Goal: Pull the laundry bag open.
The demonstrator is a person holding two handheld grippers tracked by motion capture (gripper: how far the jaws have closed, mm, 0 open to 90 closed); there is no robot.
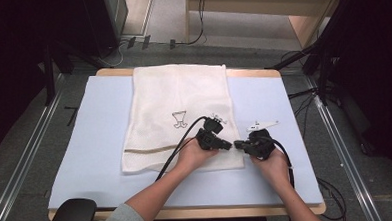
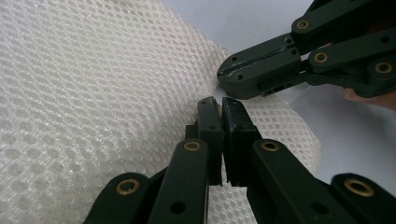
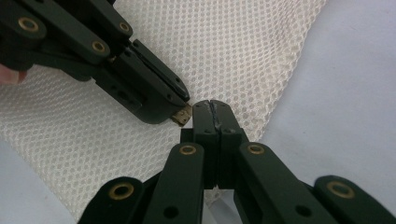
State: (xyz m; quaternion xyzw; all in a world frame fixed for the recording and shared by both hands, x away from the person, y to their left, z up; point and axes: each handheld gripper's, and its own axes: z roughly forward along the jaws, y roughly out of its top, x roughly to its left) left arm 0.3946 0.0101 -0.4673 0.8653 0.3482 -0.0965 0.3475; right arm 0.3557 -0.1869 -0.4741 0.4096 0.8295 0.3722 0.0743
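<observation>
Two black claws meet at the near right corner of a white mesh bag that lies flat on the desk, whose top is a pale blue, matte sheet with a wooden edge showing at the far and near sides. The bag is an elongated rectangle of open honeycomb netting, soft and slightly glossy, with a tan band across its near end and a small dark printed mark near its middle; the mark is too small to read. Left claw: in the left gripper view its jaws stand close together with a thin gap between the pads, tips down on the mesh at the bag's edge; whether netting is pinched between them cannot be told. Right claw: in the right gripper view its jaws are pressed fully together, the tips resting on the mesh close to the corner; any fabric held is hidden by the jaws themselves. The two claw tips are just beside each other, nearly touching. A small white piece lies on the blue surface just beyond the right hand; its shape is unclear. The left hand covers part of the bag's near edge.
</observation>
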